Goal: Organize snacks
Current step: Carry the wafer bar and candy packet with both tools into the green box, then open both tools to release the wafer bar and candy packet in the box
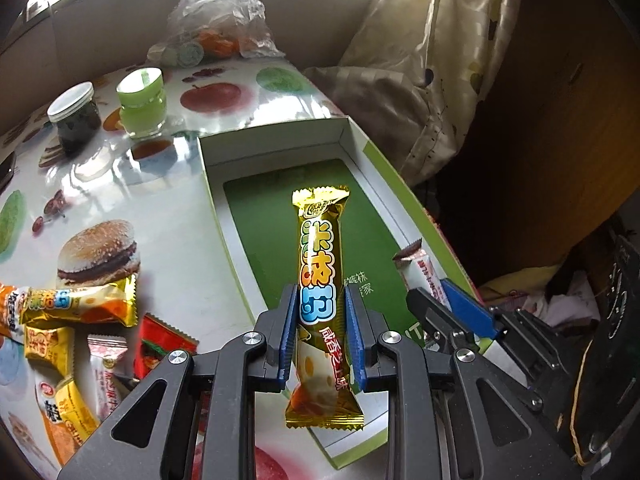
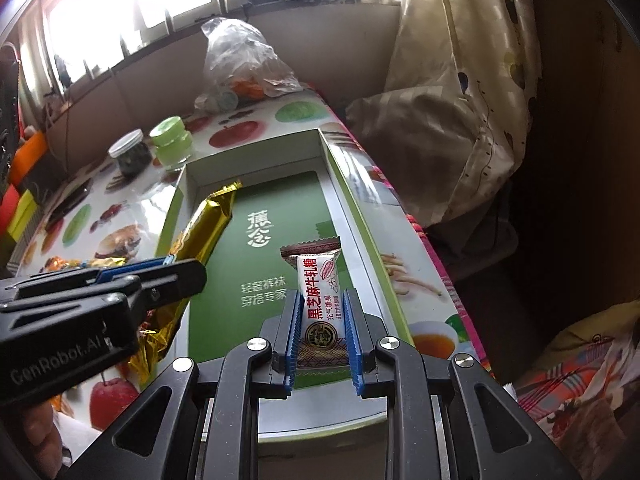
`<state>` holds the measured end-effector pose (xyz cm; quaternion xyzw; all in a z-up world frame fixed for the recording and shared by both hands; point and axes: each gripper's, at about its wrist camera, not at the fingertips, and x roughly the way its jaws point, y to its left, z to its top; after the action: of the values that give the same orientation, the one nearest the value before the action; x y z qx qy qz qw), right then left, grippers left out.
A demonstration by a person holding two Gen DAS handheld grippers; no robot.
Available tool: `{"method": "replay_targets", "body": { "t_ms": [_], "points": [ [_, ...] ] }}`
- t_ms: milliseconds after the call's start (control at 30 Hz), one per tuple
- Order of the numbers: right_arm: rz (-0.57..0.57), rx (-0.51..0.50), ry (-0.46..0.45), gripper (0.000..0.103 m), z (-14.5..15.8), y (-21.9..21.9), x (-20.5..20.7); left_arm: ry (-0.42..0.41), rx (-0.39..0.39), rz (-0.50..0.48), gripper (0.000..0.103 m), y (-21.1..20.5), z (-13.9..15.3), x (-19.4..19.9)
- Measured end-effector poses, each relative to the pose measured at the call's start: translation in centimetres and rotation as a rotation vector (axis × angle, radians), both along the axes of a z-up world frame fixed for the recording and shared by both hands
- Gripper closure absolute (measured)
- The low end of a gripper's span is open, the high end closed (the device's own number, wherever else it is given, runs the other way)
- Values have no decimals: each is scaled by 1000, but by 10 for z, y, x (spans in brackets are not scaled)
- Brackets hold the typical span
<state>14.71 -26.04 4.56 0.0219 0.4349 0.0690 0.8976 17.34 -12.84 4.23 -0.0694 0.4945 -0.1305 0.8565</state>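
A long gold snack bar (image 1: 320, 264) stands lengthwise between the blue pads of my left gripper (image 1: 321, 294), which is shut on it above the green floor of a shallow open box (image 1: 280, 224). My right gripper (image 2: 320, 300) is shut on a small white nougat candy (image 2: 318, 292) over the right side of the same box (image 2: 280, 208). In the right wrist view the left gripper (image 2: 176, 270) comes in from the left with the gold bar (image 2: 208, 220) hanging over the box's left wall. The right gripper (image 1: 440, 300) and its candy (image 1: 416, 276) show at the box's right wall.
Several loose snack packets (image 1: 72, 320) lie on the fruit-print tablecloth left of the box. A dark jar (image 1: 76, 116), a green jar (image 1: 142, 100) and a clear plastic bag (image 1: 216, 16) stand farther back. Bedding (image 2: 460, 120) borders the table's right edge.
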Motion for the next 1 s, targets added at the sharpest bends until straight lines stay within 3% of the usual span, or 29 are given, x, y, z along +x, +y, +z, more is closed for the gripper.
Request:
{"method": "replay_targets", "body": {
  "t_ms": [1000],
  "points": [
    [14,-3,12,80,-10,-3,6,43,22,-2,77,-11,-19,9]
  ]
}}
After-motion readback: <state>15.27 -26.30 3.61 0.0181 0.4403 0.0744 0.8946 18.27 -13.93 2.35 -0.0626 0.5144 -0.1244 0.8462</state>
